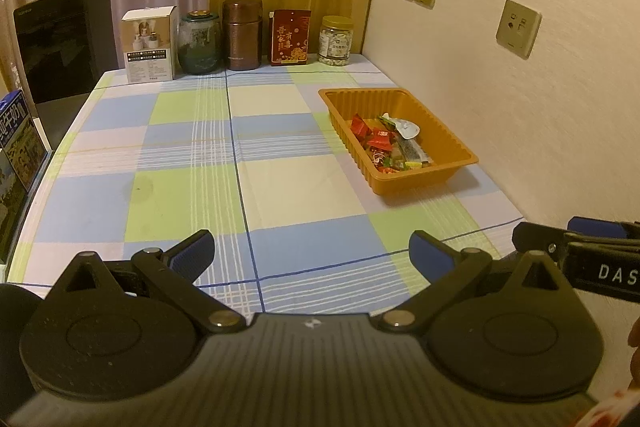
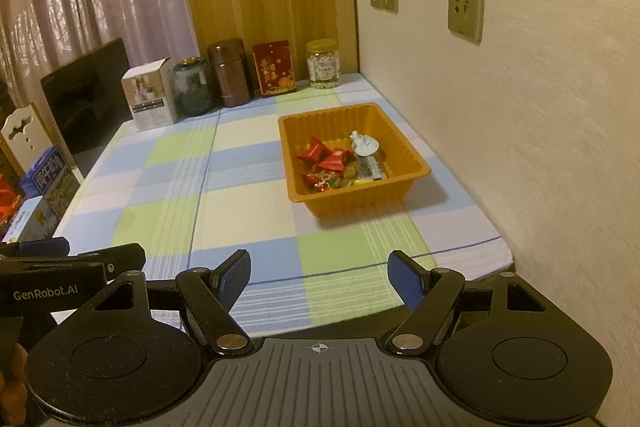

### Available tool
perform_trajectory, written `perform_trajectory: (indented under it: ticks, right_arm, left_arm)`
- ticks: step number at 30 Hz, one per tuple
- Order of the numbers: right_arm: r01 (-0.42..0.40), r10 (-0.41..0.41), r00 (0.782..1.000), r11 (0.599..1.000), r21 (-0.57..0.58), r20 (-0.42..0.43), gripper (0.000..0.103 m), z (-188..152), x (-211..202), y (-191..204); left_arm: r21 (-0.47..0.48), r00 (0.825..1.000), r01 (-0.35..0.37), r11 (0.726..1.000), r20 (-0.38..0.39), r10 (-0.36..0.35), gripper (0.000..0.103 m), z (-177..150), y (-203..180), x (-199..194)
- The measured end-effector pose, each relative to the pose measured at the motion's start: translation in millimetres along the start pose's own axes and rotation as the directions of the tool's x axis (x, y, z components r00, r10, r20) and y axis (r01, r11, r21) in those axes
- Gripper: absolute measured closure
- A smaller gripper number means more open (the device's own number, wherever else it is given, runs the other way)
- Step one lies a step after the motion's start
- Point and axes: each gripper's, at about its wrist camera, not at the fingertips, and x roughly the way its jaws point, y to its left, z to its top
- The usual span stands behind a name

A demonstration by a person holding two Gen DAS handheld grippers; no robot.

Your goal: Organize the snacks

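Note:
An orange plastic tray (image 1: 460,147) sits on the checked tablecloth near the right wall; it also shows in the right wrist view (image 2: 416,163). Inside lie several wrapped snacks (image 1: 384,143), red packets, a white pouch and small candies, also seen in the right wrist view (image 2: 340,163). My left gripper (image 1: 310,253) is open and empty above the table's near edge, left of the tray. My right gripper (image 2: 320,281) is open and empty, near the front edge, short of the tray. Each gripper shows at the edge of the other's view.
Along the back stand a white box (image 1: 150,45), a green jar (image 1: 199,43), a brown canister (image 1: 242,35), a red box (image 1: 290,37) and a nut jar (image 1: 336,41). A black monitor (image 1: 64,39) and milk cartons (image 1: 16,147) are left. The wall is close right.

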Motion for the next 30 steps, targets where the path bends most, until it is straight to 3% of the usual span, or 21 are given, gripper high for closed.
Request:
perform_trajectory:
  ticks: [30]
  right_arm:
    - [0.009,-0.009,1.0,1.0,0.017,0.006,0.028,0.6,-0.5,-5.3]
  left_arm:
    - [0.001,1.0,0.004,1.0,-0.002,-0.004,0.0,-2.1,-3.6,0.2]
